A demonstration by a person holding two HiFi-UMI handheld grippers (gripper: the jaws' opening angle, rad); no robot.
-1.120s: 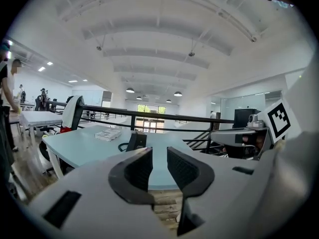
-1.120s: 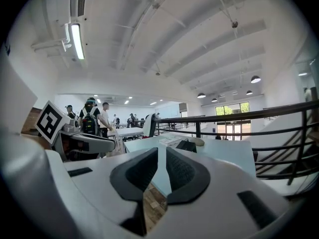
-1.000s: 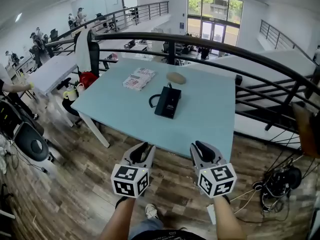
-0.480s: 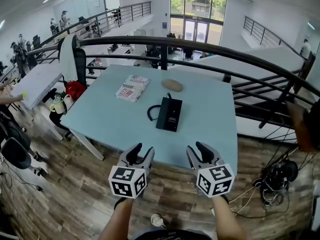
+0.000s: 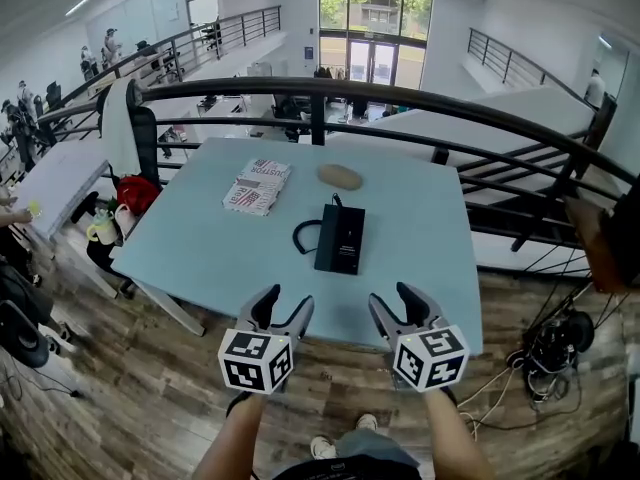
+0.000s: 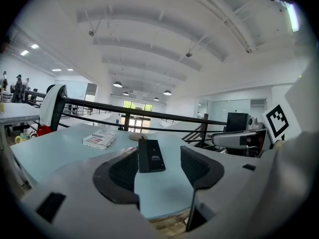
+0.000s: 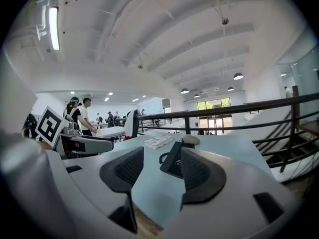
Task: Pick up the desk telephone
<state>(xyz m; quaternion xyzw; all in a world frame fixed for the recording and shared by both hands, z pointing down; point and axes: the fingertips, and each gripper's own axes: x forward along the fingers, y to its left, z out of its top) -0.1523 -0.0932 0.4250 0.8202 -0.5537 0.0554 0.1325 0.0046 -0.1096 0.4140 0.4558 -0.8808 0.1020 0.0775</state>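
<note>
The black desk telephone (image 5: 340, 238) lies flat in the middle of the light blue table (image 5: 200, 248), its coiled cord (image 5: 300, 236) curling off its left side. My left gripper (image 5: 283, 308) and right gripper (image 5: 396, 303) hover side by side over the table's near edge, short of the telephone. Both have just been opening and stand open with nothing between their jaws. In the left gripper view the telephone (image 6: 150, 156) shows ahead between the pads (image 6: 122, 171). In the right gripper view the telephone (image 7: 172, 162) is partly hidden behind the right pad (image 7: 199, 176).
A book (image 5: 255, 186) and a brown oval object (image 5: 340, 176) lie at the table's far side. A black railing (image 5: 450, 108) curves behind the table. A chair with a red bag (image 5: 135, 193) stands at the left, and cables (image 5: 550, 353) lie on the wooden floor at the right.
Both grippers have come forward to the table's near edge and their jaws have spread wider. The table and telephone look closer than before.
</note>
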